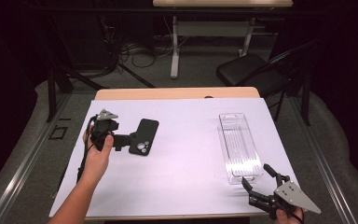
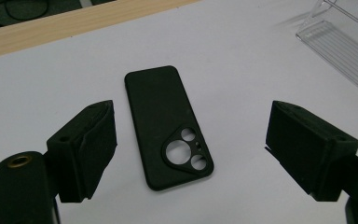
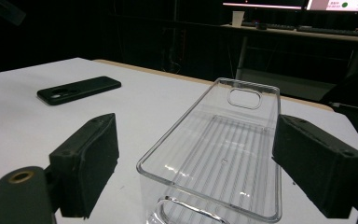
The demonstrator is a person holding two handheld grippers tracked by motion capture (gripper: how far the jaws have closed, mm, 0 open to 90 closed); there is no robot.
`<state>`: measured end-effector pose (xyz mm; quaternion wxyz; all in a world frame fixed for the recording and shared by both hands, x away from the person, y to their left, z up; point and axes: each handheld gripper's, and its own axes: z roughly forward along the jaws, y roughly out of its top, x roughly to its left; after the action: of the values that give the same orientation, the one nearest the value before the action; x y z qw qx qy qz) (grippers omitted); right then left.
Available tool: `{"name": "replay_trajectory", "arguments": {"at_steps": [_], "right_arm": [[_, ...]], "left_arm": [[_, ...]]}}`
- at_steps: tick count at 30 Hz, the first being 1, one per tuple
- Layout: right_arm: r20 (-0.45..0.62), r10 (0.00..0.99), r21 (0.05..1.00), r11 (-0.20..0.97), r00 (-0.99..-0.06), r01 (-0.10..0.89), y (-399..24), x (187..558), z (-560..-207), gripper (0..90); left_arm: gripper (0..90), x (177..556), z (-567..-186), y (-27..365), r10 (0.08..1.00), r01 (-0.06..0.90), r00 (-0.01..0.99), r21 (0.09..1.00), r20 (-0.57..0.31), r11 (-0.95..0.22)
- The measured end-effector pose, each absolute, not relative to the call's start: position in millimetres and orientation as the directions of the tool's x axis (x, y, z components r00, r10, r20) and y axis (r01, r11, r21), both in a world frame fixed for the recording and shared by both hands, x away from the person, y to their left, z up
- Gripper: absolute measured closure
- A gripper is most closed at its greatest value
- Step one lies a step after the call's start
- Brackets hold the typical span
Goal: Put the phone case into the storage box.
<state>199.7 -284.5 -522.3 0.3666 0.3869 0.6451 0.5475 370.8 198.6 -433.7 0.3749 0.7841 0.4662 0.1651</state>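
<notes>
Left gripper (image 2: 191,154) jaws stand apart, black phone case (image 2: 168,126) lying flat between them.

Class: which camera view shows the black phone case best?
The left gripper view: the phone case lies close, whole, camera cut-outs clear. The high view shows it small beside the left claw; the right gripper view, far off and foreshortened.

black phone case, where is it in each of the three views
High view: the black phone case lies left of centre on the white table cover, at the left gripper's jaws.
Left gripper view: centre, flat between the open jaws, camera cutout nearest the camera.
Right gripper view: upper left, far off on the cover.
Shared landmark: the clear plastic tray, top right in the left gripper view, centre in the right gripper view.
</notes>
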Motion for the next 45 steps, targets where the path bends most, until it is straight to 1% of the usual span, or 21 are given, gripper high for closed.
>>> {"name": "replay_trajectory", "arguments": {"at_steps": [10, 23, 27, 34, 45], "right_arm": [[-0.042, 0.901, 0.99, 0.096, -0.432, 0.104, -284, 201, -523, 13.9], [-0.046, 0.899, 0.988, 0.104, -0.435, 0.111, -285, 202, -524, 13.8], [-0.043, 0.898, 0.988, 0.102, -0.438, 0.112, -285, 202, -524, 13.8], [-0.043, 0.898, 0.988, 0.104, -0.438, 0.115, -284, 203, -525, 13.8], [-0.038, 0.897, 0.988, 0.1, -0.439, 0.119, -284, 203, -525, 13.8]], "left_arm": [[16.4, 400, -428, 183, 0.862, 0.645, 0.497, 0.707, -0.101, -0.289], [16.4, 428, -437, 173, 0.882, 0.702, 0.458, 0.654, -0.111, -0.282], [16.5, 434, -441, 171, 0.881, 0.713, 0.461, 0.635, -0.106, -0.297], [16.7, 446, -442, 166, 0.89, 0.75, 0.443, 0.588, -0.105, -0.304], [17.0, 464, -430, 155, 0.905, 0.801, 0.419, 0.499, -0.072, -0.331]]}}
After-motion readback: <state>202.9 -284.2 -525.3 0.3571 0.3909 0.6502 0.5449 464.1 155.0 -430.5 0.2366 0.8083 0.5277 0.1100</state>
